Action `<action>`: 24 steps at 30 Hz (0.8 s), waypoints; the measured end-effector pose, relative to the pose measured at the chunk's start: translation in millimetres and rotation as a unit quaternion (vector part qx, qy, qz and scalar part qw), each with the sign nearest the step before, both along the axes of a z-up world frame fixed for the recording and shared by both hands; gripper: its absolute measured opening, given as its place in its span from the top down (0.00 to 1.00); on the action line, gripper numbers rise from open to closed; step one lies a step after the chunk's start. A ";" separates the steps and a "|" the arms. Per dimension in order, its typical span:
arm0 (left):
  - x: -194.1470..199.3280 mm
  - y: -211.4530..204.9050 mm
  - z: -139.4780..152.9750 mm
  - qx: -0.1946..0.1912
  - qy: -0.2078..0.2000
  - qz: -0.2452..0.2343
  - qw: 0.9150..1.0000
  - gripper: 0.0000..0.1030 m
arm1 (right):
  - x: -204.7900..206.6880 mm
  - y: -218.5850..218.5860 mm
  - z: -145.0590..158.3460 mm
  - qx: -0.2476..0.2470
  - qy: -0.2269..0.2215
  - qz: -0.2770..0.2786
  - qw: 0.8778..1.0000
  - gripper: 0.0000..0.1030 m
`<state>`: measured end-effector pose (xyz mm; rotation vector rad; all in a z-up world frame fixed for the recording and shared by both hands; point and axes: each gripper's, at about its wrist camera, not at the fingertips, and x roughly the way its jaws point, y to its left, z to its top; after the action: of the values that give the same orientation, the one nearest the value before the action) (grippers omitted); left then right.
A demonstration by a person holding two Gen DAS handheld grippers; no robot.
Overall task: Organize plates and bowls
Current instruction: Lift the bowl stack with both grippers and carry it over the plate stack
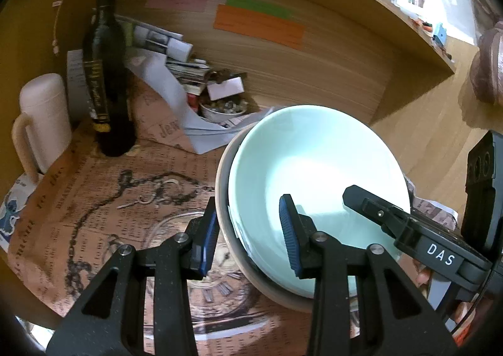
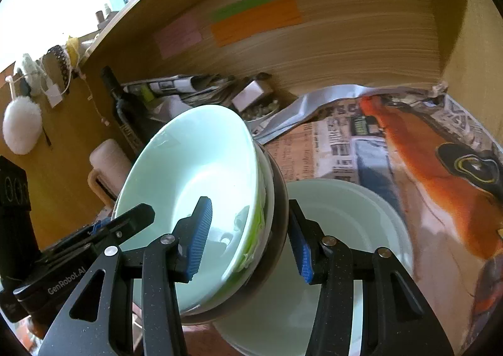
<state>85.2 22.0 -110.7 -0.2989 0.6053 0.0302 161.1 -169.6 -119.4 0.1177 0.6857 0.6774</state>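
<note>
A pale green bowl (image 1: 314,161) (image 2: 195,161) sits nested with others in a beige-brown outer bowl (image 1: 223,186) (image 2: 279,199), and the stack hangs tilted above the shelf. My left gripper (image 1: 248,239) is shut on the stack's left rim, one blue pad outside and one inside the green bowl. My right gripper (image 2: 250,246) is shut on the opposite rim the same way. Each gripper shows in the other's view: the right gripper (image 1: 377,211) and the left gripper (image 2: 125,221). Under the stack lie pale green plates (image 2: 361,230).
The shelf is lined with newspaper (image 1: 94,186). A dark wine bottle (image 1: 107,73), a white mug (image 1: 44,117), papers and a small cluttered bowl (image 1: 223,109) stand at the back left. A clear glass plate (image 1: 169,230) lies below my left gripper. The wooden back wall (image 2: 314,51) is close.
</note>
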 end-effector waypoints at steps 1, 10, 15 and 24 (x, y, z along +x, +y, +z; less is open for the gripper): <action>1.9 -3.6 0.0 -0.001 0.000 -0.004 1.000 0.64 | 0.4 -2.1 0.2 0.000 0.000 -0.002 1.000 0.57; 12.7 -30.2 -2.2 -0.003 0.003 -0.031 1.000 0.64 | -0.8 -31.9 -1.9 0.000 0.002 -0.036 0.999 0.57; 19.4 -42.4 -5.7 0.000 0.011 -0.041 0.999 0.64 | 1.3 -43.3 -5.3 0.002 0.010 -0.048 0.999 0.57; 29.1 -52.6 -12.8 -0.004 0.023 -0.053 0.998 0.64 | 8.1 -55.8 -12.7 -0.004 0.029 -0.060 0.998 0.57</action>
<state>114.3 -30.6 -123.5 -0.2741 0.6672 -0.0684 169.2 -225.4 -132.1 0.1700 0.7316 0.5585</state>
